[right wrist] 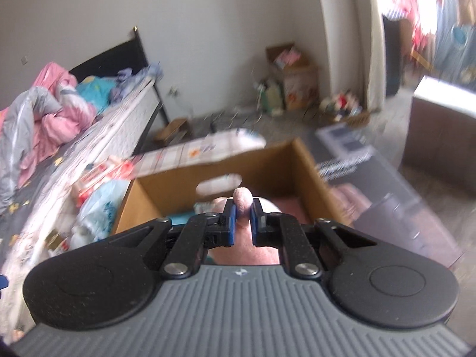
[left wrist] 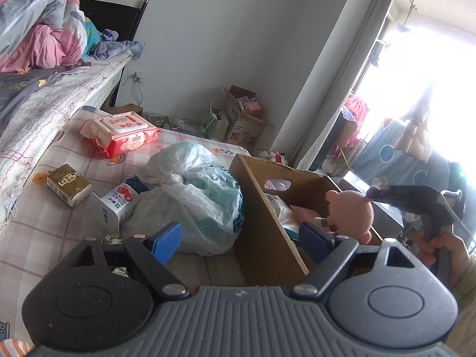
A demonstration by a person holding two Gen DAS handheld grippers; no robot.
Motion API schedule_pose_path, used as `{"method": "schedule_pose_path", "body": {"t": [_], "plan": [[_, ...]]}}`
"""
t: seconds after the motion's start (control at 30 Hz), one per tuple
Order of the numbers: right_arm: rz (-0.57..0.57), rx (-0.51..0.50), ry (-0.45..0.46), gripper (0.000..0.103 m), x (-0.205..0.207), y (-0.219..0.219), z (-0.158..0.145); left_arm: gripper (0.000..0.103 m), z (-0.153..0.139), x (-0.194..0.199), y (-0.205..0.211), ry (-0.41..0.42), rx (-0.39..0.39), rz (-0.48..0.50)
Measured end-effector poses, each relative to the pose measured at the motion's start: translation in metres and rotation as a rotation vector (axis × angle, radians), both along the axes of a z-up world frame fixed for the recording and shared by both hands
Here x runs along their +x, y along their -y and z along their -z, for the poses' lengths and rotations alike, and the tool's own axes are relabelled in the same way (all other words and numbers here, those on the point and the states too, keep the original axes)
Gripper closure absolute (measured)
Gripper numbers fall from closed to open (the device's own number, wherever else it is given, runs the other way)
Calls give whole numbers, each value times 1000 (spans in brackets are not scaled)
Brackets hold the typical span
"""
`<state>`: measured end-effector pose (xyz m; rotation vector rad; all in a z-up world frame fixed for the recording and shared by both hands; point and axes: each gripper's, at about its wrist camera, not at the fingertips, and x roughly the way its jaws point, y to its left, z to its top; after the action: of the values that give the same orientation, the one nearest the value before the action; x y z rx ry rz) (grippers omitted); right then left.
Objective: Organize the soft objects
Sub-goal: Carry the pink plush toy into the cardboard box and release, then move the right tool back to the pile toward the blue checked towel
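Right gripper (right wrist: 243, 218): fingers pinching a pink plush toy (left wrist: 352, 212) by a rounded nub, held above the open cardboard box (left wrist: 261, 208). Left gripper (left wrist: 238, 238): fingers spread wide, gripping nothing, straddling the box's near wall. Inside the box lie pink and white soft items, not identifiable. Just beside the box, a tied plastic bag (left wrist: 196, 190) rests on the checked mattress (left wrist: 44, 226); a wet-wipes pack (left wrist: 122, 129) lies beyond the bag.

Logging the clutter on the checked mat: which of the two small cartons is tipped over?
The white strawberry-print carton beside the plastic bag; the gold carton lies flat.
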<state>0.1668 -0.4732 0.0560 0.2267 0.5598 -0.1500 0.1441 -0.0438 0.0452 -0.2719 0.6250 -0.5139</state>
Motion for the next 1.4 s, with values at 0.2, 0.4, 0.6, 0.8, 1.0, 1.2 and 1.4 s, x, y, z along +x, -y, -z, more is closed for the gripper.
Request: {"method": "schedule_pose_path", "body": {"t": [0.2, 0.4, 0.6, 0.8, 1.0, 1.2, 1.4], "plan": [[-62, 31, -184, 94, 11, -22, 60, 16, 2, -2, -2, -9, -8, -4], [-112, 163, -226, 94, 21, -40, 81, 16, -1, -7, -7, 0, -1, -21], [-114, 238, -217, 91, 29, -40, 78, 16, -1, -11, -14, 1, -9, -40], [-111, 289, -217, 68, 29, -37, 79, 16, -2, -14, -24, -6, -7, -59], [-77, 258, -108, 48, 6, -39, 47, 15, -11, -29, -56, 20, -14, -119], [-194, 288, -17, 45, -25, -74, 8, 13, -14, -53, -102, -8, 5, -199], [-431, 297, -49, 45, -33, -152, -1, 13, 0, -78, -127, -86, 54, -231]]}}
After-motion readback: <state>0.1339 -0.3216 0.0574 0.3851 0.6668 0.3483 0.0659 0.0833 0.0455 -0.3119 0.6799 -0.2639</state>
